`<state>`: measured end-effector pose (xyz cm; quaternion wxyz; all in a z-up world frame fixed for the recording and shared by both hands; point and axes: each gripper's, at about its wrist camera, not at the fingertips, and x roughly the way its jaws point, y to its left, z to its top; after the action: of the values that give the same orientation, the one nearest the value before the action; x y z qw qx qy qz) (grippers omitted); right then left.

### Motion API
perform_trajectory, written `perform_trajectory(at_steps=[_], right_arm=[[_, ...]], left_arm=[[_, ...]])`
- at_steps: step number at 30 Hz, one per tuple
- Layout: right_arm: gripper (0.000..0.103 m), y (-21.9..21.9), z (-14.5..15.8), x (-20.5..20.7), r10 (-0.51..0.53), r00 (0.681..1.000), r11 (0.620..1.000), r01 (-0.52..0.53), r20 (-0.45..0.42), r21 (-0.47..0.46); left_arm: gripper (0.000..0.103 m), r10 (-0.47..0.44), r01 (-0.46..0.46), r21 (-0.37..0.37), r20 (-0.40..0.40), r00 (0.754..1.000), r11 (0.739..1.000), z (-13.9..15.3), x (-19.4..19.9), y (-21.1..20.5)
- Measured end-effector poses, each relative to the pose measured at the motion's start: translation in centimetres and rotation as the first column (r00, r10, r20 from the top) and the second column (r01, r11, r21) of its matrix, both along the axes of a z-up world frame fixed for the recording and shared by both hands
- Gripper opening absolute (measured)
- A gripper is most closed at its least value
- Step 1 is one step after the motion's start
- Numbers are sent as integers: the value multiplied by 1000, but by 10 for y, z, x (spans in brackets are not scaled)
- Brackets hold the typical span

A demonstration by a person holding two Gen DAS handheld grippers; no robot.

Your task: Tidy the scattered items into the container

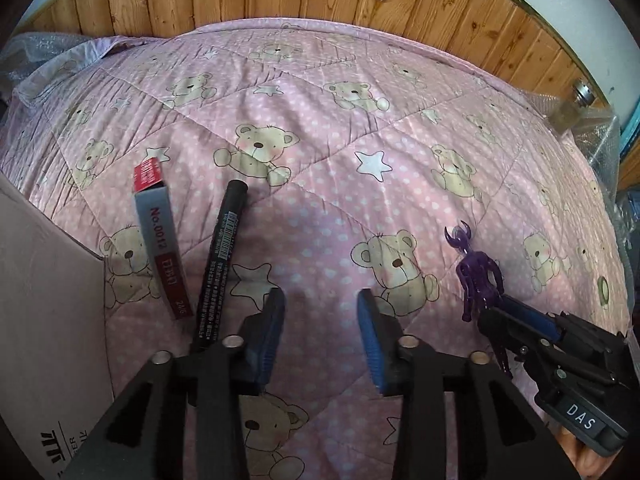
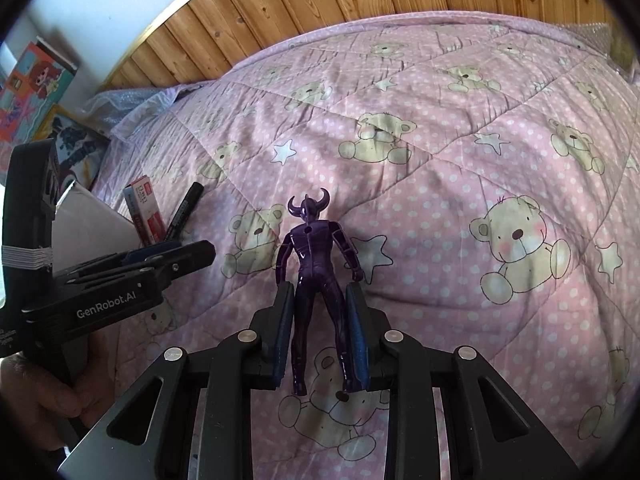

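Purple horned figurine (image 2: 316, 276): clamped at legs by right gripper (image 2: 320, 332), held over pink bear-print quilt (image 2: 460, 184). Left gripper (image 1: 322, 316): jaws apart, nothing held. Black marker (image 1: 220, 256) and red-grey staple box (image 1: 162, 240): laid side by side on quilt, just beside cardboard box (image 1: 44, 300).

Between my left gripper (image 1: 322, 300) and the quilt's far edge, the pink bear-print quilt (image 1: 320, 128) lies bare. Leftward, a black marker pen (image 1: 220, 256) and a grey-and-red slim carton (image 1: 160, 236) lie just before the cardboard box wall (image 1: 44, 288).
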<state>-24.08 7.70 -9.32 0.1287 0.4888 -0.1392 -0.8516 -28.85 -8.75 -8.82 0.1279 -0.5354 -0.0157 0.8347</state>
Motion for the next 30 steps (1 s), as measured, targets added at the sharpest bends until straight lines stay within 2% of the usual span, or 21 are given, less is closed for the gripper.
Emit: perform_trajectory(at_steps=[1,5,8,9,11,13,16,17,19,20,21,22,23,24,25,27,30], right_arm=[[29,1,-1,0,-9,1000,1000,9,-2,3],[31,4,-6,-3,-20,1000,1000,21,18,-16],[32,4,-5,-1,-14,1000,1000,14,14,-21],[33,4,-5,-1,-10,1000,1000,11,15,-23],[33,2,-5,-2,-10,1000,1000,11,16,-21],[33,1,-5,-5,-12,1000,1000,12,17,-22],[35,-1,-3,-8,-11,1000,1000,12,13,-25],[35,-2,-4,-9,-10,1000,1000,11,14,-23],[35,-3,-5,-9,-5,1000,1000,5,18,-27],[32,-3,-5,-8,-5,1000,1000,6,19,-24],[29,-3,-6,-8,-5,1000,1000,6,19,-22],[27,-3,-6,-8,-1,1000,1000,1,20,-21],[27,-3,-6,-7,1,1000,1000,-1,18,-21],[27,-2,-6,-7,1,1000,1000,-1,18,-23],[27,-1,-6,-7,0,1000,1000,0,18,-27],[27,1,-3,-7,-8,1000,999,8,10,-33],[27,6,6,-7,-20,1000,997,19,-5,-76]], left_arm=[[68,26,-26,-6,-3,1000,1000,0,-2,-3],[69,138,-139,80,17,990,987,4,-8,-25],[69,171,-176,137,49,984,975,12,5,-40],[69,184,-188,147,42,982,971,15,10,-44],[68,232,-231,113,3,973,966,22,15,-54],[68,253,-249,131,-18,967,960,24,10,-62],[68,219,-218,34,-22,975,975,21,-13,-48],[68,194,-194,-4,-41,980,981,20,-22,-40],[68,194,-204,-95,-108,975,974,22,-37,-36],[68,186,-198,-98,-118,975,975,20,-45,-36],[68,161,-170,-91,-103,982,981,16,-51,-40],[68,153,-160,-115,-67,986,980,5,-60,-40],[53,155,-156,-106,-18,988,982,-5,-63,-45],[44,172,-171,-76,8,985,982,-12,-67,-53],[34,191,-192,-65,-17,981,979,-10,-68,-58],[33,183,-183,-14,0,983,983,-6,-66,-63],[33,141,-142,-18,-46,989,990,11,-52,-56]])
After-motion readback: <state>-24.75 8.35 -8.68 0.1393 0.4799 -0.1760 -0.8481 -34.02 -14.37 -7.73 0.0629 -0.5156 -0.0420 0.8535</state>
